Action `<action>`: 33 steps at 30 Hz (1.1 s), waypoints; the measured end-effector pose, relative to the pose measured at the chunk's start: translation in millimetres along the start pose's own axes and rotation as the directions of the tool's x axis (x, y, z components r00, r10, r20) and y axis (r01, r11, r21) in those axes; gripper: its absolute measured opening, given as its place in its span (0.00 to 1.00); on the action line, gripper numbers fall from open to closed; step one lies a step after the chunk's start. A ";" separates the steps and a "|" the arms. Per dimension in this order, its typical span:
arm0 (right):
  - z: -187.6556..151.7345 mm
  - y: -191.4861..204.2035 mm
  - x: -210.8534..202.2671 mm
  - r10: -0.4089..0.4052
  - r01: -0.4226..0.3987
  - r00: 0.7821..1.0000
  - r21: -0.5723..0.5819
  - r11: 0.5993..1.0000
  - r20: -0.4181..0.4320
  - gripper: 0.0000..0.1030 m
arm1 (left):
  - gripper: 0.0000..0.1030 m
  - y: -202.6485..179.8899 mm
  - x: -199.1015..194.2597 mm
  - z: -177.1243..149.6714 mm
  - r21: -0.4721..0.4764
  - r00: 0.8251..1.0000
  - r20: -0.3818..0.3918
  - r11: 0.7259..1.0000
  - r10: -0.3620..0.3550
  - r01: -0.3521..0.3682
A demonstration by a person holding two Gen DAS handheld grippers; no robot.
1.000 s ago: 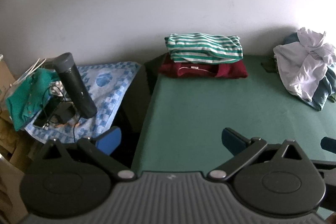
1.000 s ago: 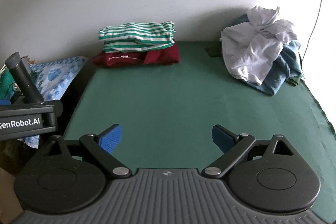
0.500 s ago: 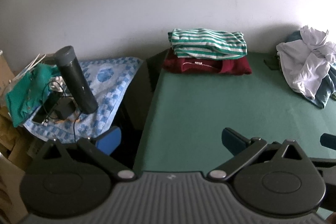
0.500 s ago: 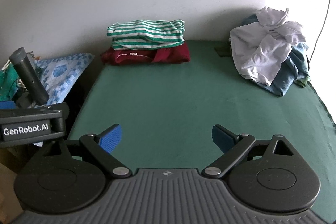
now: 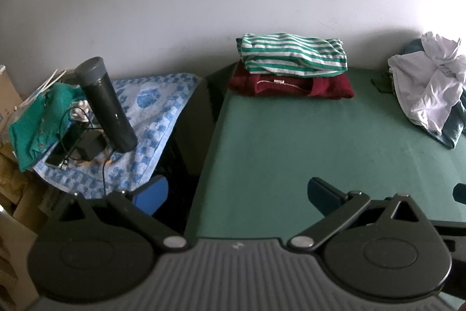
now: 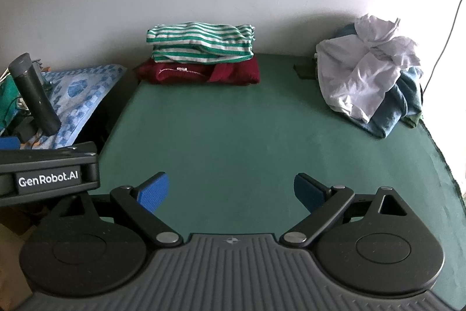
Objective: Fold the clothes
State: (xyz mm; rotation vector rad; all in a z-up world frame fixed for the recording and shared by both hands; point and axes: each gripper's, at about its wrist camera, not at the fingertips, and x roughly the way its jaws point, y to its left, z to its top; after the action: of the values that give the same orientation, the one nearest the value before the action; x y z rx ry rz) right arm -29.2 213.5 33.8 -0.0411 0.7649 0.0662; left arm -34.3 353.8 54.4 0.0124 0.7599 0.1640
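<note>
Reaching for the crumpled white shirt (image 6: 364,77) atop the messy pile far right, I hold my left gripper (image 5: 237,194) and right gripper (image 6: 231,190) wide apart; grab one edge only.

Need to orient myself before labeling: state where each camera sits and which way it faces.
Left wrist: on the left gripper, facing the wall across the green table, offset toward the side stand; its open fingers show.
Right wrist: on the right gripper, centered over the table; its open fingers and the left gripper's body show.
Shared: striped shirt on maroon garment, unfolded pile, dark bottle.
</note>
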 end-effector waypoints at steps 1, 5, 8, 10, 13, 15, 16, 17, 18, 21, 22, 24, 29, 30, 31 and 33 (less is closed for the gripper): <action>-0.1 0.1 0.1 -0.001 0.001 1.000 0.001 1.000 -0.001 0.92 | 0.99 -0.7 -0.3 -0.3 0.001 1.000 0.001 1.000 0.002 -0.002; -0.6 -1.2 1.2 0.001 -0.001 1.000 0.006 1.000 -0.007 0.92 | 0.99 -4.2 -2.1 -1.2 0.012 1.000 0.007 1.000 0.017 -0.017; -1.5 -2.7 2.5 -0.002 0.002 1.000 0.012 1.000 -0.014 0.92 | 0.99 -1.9 -4.3 -0.3 0.004 0.999 0.020 0.999 0.034 -0.034; -2.3 -5.8 4.3 -0.005 0.006 1.000 0.020 1.000 -0.022 0.92 | 0.99 2.7 -5.7 1.6 -0.011 0.999 0.030 0.999 0.037 -0.037; -2.4 -12.4 5.8 -0.013 0.014 1.000 0.058 0.998 -0.028 0.92 | 0.99 5.4 -4.5 2.1 -0.019 0.999 0.027 0.999 0.034 -0.034; -1.8 -14.9 5.8 -0.015 0.017 1.000 0.071 0.997 -0.027 0.92 | 0.99 5.2 -3.6 1.6 -0.018 0.999 0.024 0.999 0.031 -0.030; -1.5 -16.1 5.7 -0.016 0.018 1.000 0.076 0.997 -0.027 0.92 | 0.99 4.0 -3.1 0.7 -0.013 0.999 0.023 1.000 0.027 -0.027; -1.6 -16.0 5.7 -0.018 0.020 0.999 0.077 0.997 -0.026 0.92 | 0.99 2.7 -2.7 -0.2 -0.007 0.999 0.022 1.000 0.024 -0.023; -1.8 -15.7 5.7 -0.021 0.023 0.999 0.077 0.997 -0.025 0.92 | 0.99 1.0 -2.9 -1.0 0.002 0.999 0.026 1.000 0.021 -0.021; -1.9 -15.4 6.1 -0.021 0.023 0.999 0.072 0.997 -0.025 0.92 | 0.99 -3.4 -4.1 -2.7 0.021 0.999 0.035 1.000 0.013 -0.014; -2.0 -14.9 6.1 -0.021 0.023 0.999 0.070 0.997 -0.024 0.91 | 0.99 -4.5 -4.6 -2.9 0.024 0.999 0.037 1.000 0.011 -0.012; -1.5 -15.8 6.6 -0.027 0.029 0.999 0.067 0.997 -0.024 0.92 | 0.99 -4.2 -4.4 -2.3 0.023 0.999 0.038 1.000 0.005 -0.006; -0.9 -17.6 7.9 -0.025 0.027 0.999 0.075 0.997 -0.029 0.92 | 0.99 -4.1 -2.0 -1.3 0.020 0.999 0.032 1.000 -0.006 0.006; -0.8 -17.2 8.0 -0.027 0.029 0.999 0.075 0.997 -0.029 0.92 | 0.99 -3.9 -1.8 -1.3 0.021 0.999 0.032 1.000 -0.007 0.007; -0.7 -16.9 8.2 -0.029 0.031 0.999 0.074 0.997 -0.029 0.92 | 0.99 -3.3 -1.3 -1.2 0.020 0.999 0.031 1.000 -0.010 0.009; -0.4 -16.5 8.5 -0.029 0.031 0.999 0.075 0.997 -0.029 0.92 | 0.99 -2.8 -0.5 -1.0 0.018 1.000 0.028 1.000 -0.012 0.012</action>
State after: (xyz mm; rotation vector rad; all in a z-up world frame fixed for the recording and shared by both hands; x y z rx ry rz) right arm -22.1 197.4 27.8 0.0183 0.7943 0.0078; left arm -35.0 350.9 53.8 0.0273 0.7328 0.1455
